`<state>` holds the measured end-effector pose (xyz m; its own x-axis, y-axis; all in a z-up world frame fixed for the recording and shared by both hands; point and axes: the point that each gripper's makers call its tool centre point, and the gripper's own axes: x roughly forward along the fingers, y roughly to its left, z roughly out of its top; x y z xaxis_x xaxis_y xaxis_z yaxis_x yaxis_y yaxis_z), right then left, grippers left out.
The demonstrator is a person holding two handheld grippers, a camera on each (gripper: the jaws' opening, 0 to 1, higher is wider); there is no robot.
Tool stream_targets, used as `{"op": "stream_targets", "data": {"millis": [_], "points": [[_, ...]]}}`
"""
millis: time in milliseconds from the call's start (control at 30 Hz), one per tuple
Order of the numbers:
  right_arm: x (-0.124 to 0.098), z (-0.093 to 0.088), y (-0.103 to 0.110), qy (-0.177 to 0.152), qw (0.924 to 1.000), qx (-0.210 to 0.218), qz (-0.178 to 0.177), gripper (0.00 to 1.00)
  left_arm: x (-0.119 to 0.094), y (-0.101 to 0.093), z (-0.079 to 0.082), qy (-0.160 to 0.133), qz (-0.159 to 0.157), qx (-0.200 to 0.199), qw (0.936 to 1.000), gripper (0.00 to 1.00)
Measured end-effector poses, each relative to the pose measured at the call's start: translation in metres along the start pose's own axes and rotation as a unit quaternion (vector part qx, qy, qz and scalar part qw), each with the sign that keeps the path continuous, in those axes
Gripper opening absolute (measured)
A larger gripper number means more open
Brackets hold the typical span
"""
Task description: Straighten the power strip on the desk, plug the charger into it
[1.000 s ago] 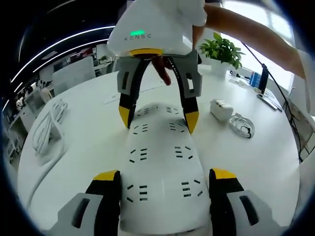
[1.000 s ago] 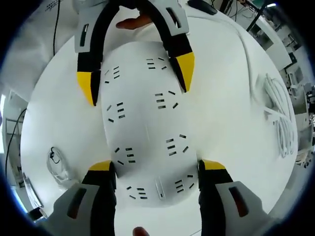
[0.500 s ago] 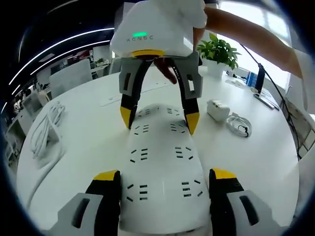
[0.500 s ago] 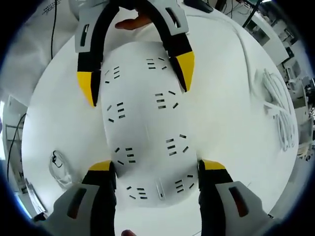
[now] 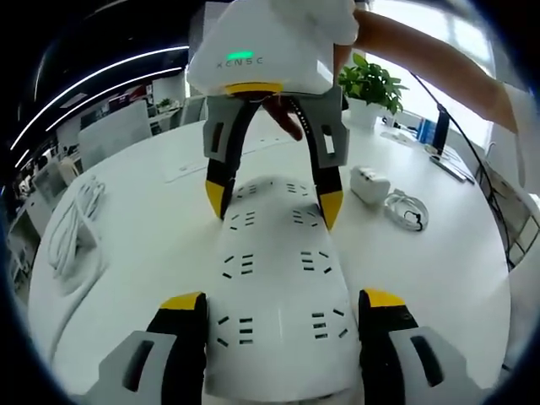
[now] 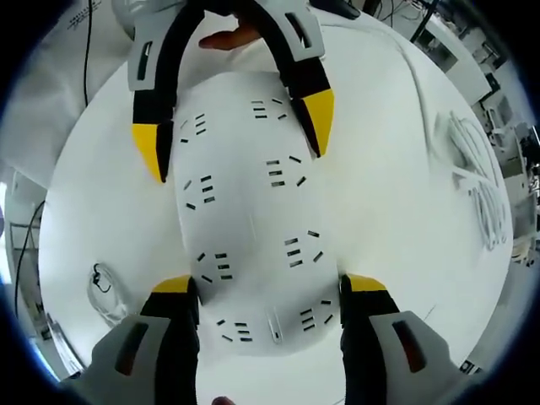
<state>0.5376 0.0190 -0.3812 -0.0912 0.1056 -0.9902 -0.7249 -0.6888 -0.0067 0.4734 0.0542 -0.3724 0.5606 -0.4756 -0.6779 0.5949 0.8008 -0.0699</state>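
White power strip [image 5: 278,287] clamped between both grippers' fingers [image 5: 184,316].

the power strip [image 5: 277,287] lies on the desk [image 5: 152,228] with a gripper closed on each end, the left gripper [image 5: 278,302] facing the right gripper [image 5: 272,201] along it, the charger [image 5: 369,183] and its cable [image 5: 408,211] to the strip's right, a coiled cord [image 5: 69,226] well to its left.
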Motion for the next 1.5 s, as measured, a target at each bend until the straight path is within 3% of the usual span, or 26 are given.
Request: {"op": "stream_targets", "data": {"millis": [267, 367, 667, 800, 967, 1167, 1500], "points": [[0.0, 0.0, 0.0, -0.009, 0.9999, 0.005, -0.001, 0.66, 0.0, 0.001, -0.006, 0.049, -0.001, 0.013, 0.9987, 0.74], [0.0, 0.0, -0.001, -0.013, 0.9999, 0.01, -0.002, 0.66, 0.001, 0.003, -0.008, 0.084, 0.001, 0.028, 0.9961, 0.74], [0.0, 0.001, -0.001, -0.022, 0.9997, 0.014, -0.002, 0.66, 0.0, 0.0, -0.009, 0.137, -0.008, 0.047, 0.9894, 0.71], [0.0, 0.001, -0.001, -0.029, 0.9992, 0.026, -0.005, 0.66, -0.003, 0.003, -0.012, 0.187, -0.021, 0.067, 0.9798, 0.7], [0.0, 0.001, -0.003, -0.038, 0.9988, 0.032, -0.005, 0.66, -0.004, 0.002, -0.012, 0.222, -0.032, 0.091, 0.9704, 0.7], [0.0, 0.002, -0.003, -0.04, 0.9981, 0.045, -0.009, 0.66, -0.004, 0.004, -0.011, 0.227, -0.049, 0.116, 0.9657, 0.71], [0.0, 0.001, -0.003, -0.038, 0.9977, 0.055, -0.011, 0.66, -0.003, 0.005, -0.01, 0.22, -0.063, 0.132, 0.9645, 0.73]]}}
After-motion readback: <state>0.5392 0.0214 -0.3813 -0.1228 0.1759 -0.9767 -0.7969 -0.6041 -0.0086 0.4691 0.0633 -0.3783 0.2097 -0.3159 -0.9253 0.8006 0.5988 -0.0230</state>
